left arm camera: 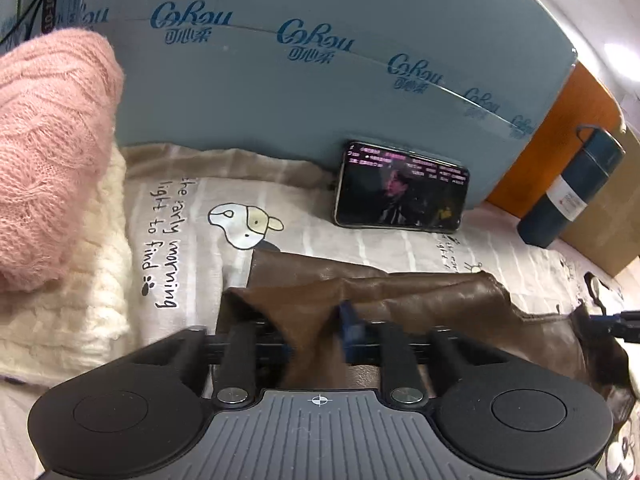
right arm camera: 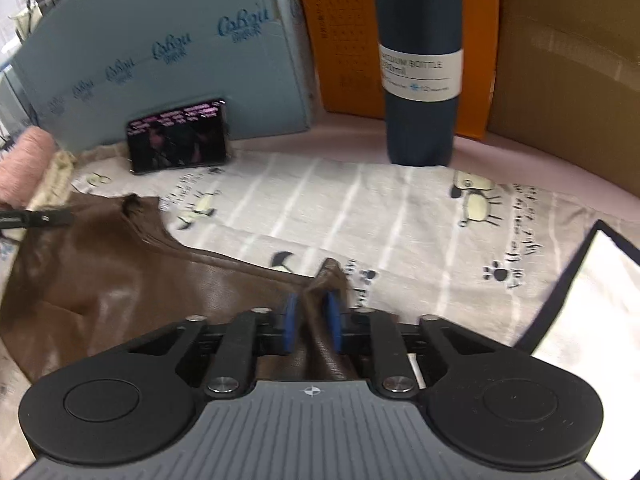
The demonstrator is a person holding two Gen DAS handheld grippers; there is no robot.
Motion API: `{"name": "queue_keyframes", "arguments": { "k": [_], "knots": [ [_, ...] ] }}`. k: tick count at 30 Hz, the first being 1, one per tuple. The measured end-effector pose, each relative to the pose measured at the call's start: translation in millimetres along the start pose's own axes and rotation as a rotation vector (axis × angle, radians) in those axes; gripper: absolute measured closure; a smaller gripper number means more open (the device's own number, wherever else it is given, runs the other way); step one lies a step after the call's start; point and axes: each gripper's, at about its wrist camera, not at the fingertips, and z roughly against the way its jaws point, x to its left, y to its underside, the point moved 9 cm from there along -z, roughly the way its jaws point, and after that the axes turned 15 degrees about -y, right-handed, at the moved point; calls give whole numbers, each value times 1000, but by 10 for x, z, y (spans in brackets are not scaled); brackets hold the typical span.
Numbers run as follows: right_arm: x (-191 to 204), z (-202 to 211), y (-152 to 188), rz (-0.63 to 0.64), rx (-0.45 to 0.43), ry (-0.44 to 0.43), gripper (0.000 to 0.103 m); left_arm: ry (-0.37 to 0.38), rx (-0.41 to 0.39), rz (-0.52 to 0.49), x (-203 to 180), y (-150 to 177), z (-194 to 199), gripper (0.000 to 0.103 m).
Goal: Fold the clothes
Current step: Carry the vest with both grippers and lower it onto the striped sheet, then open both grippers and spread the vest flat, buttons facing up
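Observation:
A brown leather-look garment [left arm camera: 420, 300] lies on a printed cloth. My left gripper [left arm camera: 316, 332] is shut on a bunched fold of it near its left end. In the right wrist view the same garment [right arm camera: 120, 280] spreads to the left, and my right gripper [right arm camera: 312, 320] is shut on its right corner, the fabric pinched between the blue pads [right arm camera: 332, 316]. The right gripper's tip [left arm camera: 616, 320] shows at the right edge of the left wrist view. The left gripper's tip [right arm camera: 36, 218] shows at the left edge of the right wrist view.
A pink knit [left arm camera: 48, 152] lies on a cream knit [left arm camera: 80, 312] at the left. A phone [left arm camera: 400, 188] leans on a blue carton [left arm camera: 320, 80]. A dark blue bottle [right arm camera: 418, 64] stands before orange and brown boxes. A white, dark-edged item [right arm camera: 592, 320] lies at the right.

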Motion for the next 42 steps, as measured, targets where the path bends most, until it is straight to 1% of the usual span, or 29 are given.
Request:
{"name": "queue_keyframes", "arguments": {
  "k": [2, 5, 7, 10, 12, 14, 17, 20, 22, 25, 28, 30, 32, 33, 34, 35, 36, 37, 38, 41, 42],
  "knots": [
    [0, 59, -6, -2, -22, 5, 98, 23, -38, 10, -27, -48, 158, 95],
    [108, 248, -41, 9, -72, -11, 100, 86, -111, 44, -66, -137, 516, 96],
    [220, 460, -55, 21, -119, -27, 100, 134, -153, 55, -85, -147, 811, 96],
    [404, 814, 10, 35, -187, -45, 100, 189, -200, 59, -80, -60, 1242, 96],
    [504, 1003, 150, 43, -197, -41, 100, 222, -216, 86, -41, 39, 1503, 96],
    [576, 1185, 285, 37, -218, -33, 100, 261, -214, 117, 1, 166, 1726, 96],
    [643, 1456, 525, 4, -263, -9, 100, 287, -194, 120, 59, 431, 2025, 96],
    [722, 1702, 835, -30, -287, 10, 100, 316, -139, 134, 154, 765, 2257, 96],
    [778, 1820, 1054, -48, -280, 26, 100, 323, -82, 121, 193, 1023, 2384, 96],
    [859, 1940, 1409, -78, -240, 32, 100, 315, 33, 87, 234, 1423, 2455, 96],
    [870, 1909, 1811, -110, -134, 33, 99, 280, 151, 44, 277, 1816, 2389, 96],
    [862, 1872, 2075, -135, -52, 38, 97, 255, 220, 32, 338, 1997, 2350, 96],
    [778, 1917, 2094, -160, -64, 61, 96, 230, 286, 25, 410, 2153, 2320, 94],
    [736, 1940, 2103, -172, -70, 73, 96, 217, 318, 21, 446, 2231, 2307, 89],
    [694, 1962, 2113, -185, -76, 84, 91, 204, 351, 18, 482, 2308, 2294, 87],
    [652, 1985, 2123, -198, -82, 96, 78, 184, 368, 15, 536, 2329, 2295, 77],
    [610, 2008, 2133, -210, -88, 108, 68, 156, 369, 14, 606, 2295, 2308, 62],
    [568, 2031, 2143, -223, -94, 119, 59, 131, 351, 24, 666, 2225, 2303, 55],
    [527, 2054, 2154, -235, -100, 131, 59, 109, 315, 43, 718, 2120, 2281, 49],
    [403, 2112, 2171, -273, -120, 162, 59, 45, 211, 95, 839, 1808, 2167, 49],
    [379, 2017, 2043, -281, -148, 140, 58, 26, 187, 104, 819, 1711, 2038, 49]
  ]
}}
